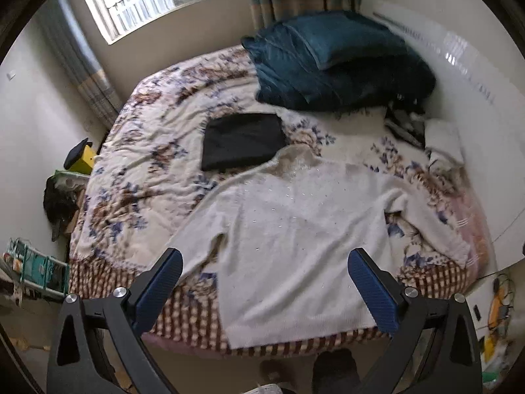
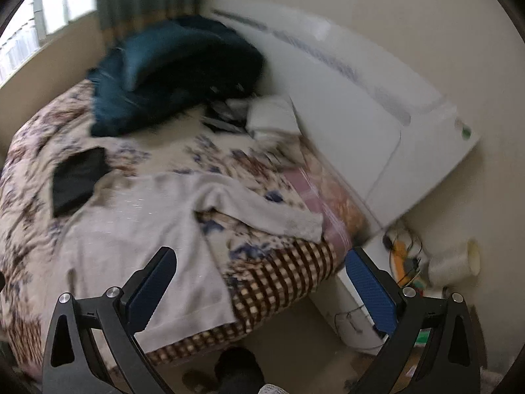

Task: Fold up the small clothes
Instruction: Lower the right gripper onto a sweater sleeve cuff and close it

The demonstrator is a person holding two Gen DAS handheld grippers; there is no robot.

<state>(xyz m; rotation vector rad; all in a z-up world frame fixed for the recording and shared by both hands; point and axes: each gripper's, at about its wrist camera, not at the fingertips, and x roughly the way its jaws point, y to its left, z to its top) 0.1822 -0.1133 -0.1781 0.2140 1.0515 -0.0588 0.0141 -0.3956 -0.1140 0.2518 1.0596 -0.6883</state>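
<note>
White sweater (image 1: 295, 229) flat on bed (image 1: 147, 164): soft, limp knit (will sag, drag). Pinch sleeve cuff or hem corners. Left claw (image 1: 264, 287), right claw (image 2: 259, 285) wide, empty.

L claw (image 1: 264, 284) & R claw (image 2: 261, 282): I see both w/ jaws spread wide, nothing gripped, each held off the bed, above its near edge.

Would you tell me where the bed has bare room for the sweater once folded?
Free: floral bedspread left of the black folded garment, toward the window side. Crowded: the white sweater covers the near half; the teal bedding pile fills the headboard end.
</note>
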